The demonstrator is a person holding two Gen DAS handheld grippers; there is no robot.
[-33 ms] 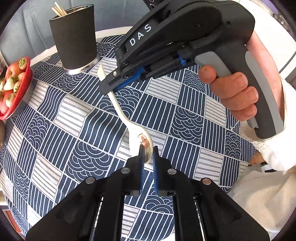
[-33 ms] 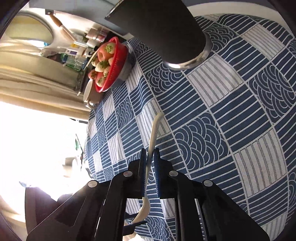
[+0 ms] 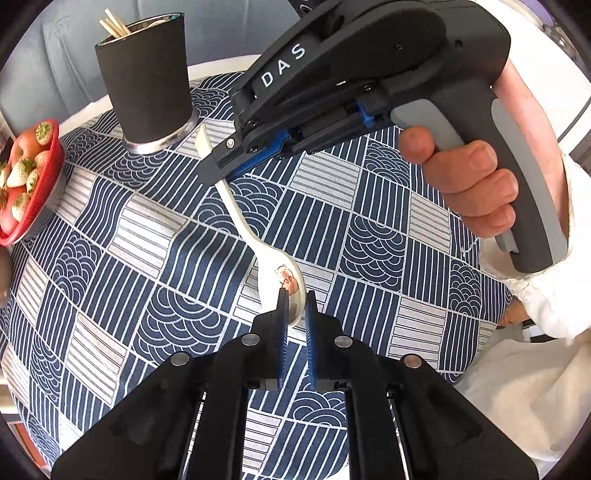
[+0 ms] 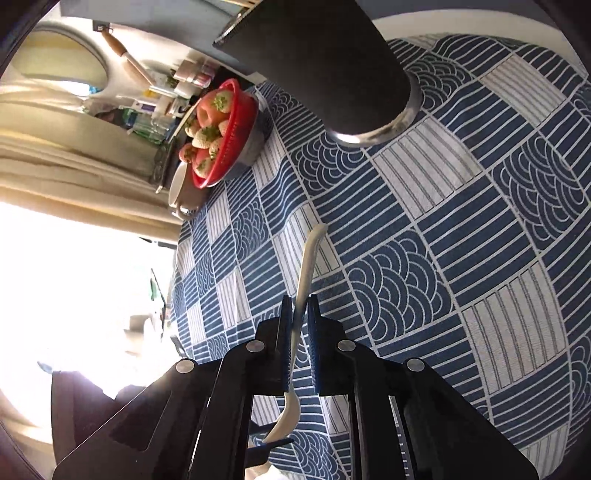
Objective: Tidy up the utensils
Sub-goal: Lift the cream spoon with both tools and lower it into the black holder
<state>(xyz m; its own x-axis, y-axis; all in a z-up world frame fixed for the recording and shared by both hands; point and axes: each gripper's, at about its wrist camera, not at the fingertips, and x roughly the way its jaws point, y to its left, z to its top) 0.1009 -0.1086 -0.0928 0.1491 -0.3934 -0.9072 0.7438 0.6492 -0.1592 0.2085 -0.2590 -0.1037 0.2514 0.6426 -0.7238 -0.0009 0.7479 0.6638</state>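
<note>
A white ceramic spoon (image 3: 240,221) with a small cartoon print hangs above the blue patterned tablecloth (image 3: 369,229), held at both ends. My left gripper (image 3: 296,295) grips the rim of its bowl; its jaws are just starting to open, with the rim still between the pads. My right gripper (image 3: 214,173), held in a person's hand (image 3: 469,181), is shut on the handle near its tip. In the right wrist view the handle (image 4: 306,266) runs up between my right gripper's (image 4: 296,301) fingers. A black utensil cup (image 3: 147,85) with wooden chopsticks (image 3: 114,24) stands just beyond.
A red basket of strawberries and an apple (image 3: 33,184) sits at the table's left edge, with a white mug (image 4: 181,192) beside it. A white fluffy cloth (image 3: 517,398) lies off the table at lower right. The cup (image 4: 325,62) looms close to the right gripper.
</note>
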